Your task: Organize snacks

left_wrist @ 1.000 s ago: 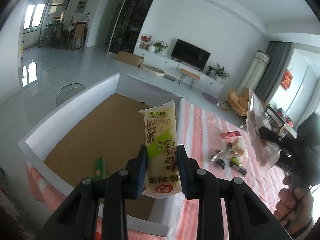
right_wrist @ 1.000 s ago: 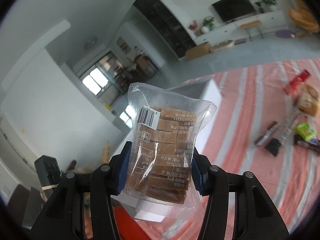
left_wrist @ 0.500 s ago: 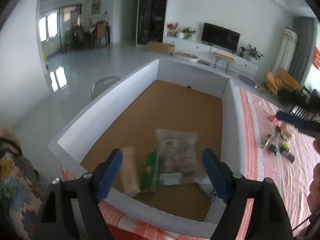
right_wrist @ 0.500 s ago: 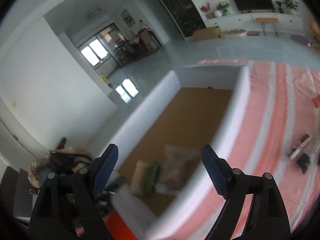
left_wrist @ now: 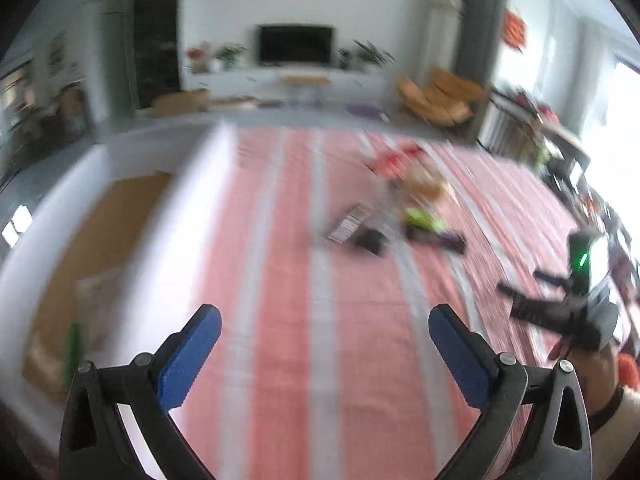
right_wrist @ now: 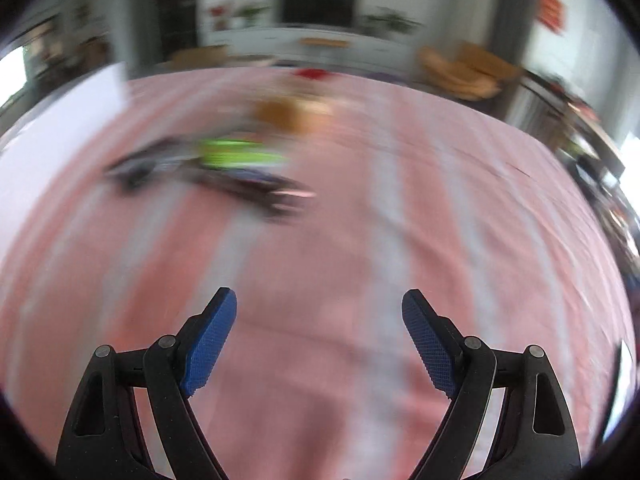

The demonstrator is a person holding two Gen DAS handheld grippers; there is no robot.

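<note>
Motion blur smears both views. My left gripper [left_wrist: 325,314] hangs over the pink striped cloth [left_wrist: 280,280], its jaws opening wide with nothing between them. To its left is the white-walled box [left_wrist: 160,248], with a clear snack bag [left_wrist: 96,292] and a green packet [left_wrist: 73,344] on its brown floor. The loose snack pile [left_wrist: 400,216] lies ahead on the cloth, including a lime packet [left_wrist: 424,220] and a dark packet [left_wrist: 370,240]. My right gripper [right_wrist: 320,296] is open and empty above the cloth, short of the lime packet [right_wrist: 240,156], a dark bar [right_wrist: 256,188] and a brown bag [right_wrist: 288,114].
A hand [left_wrist: 600,364] holds the right tool's housing with a green light [left_wrist: 580,260] at the right edge. The box wall [right_wrist: 60,120] shows at the far left of the right wrist view. A TV unit [left_wrist: 296,46] and orange chairs [left_wrist: 436,96] stand beyond the table.
Both grippers let go of their packets into the box, opened wide, then swung right, away from the box and over the striped cloth toward the snack pile.
</note>
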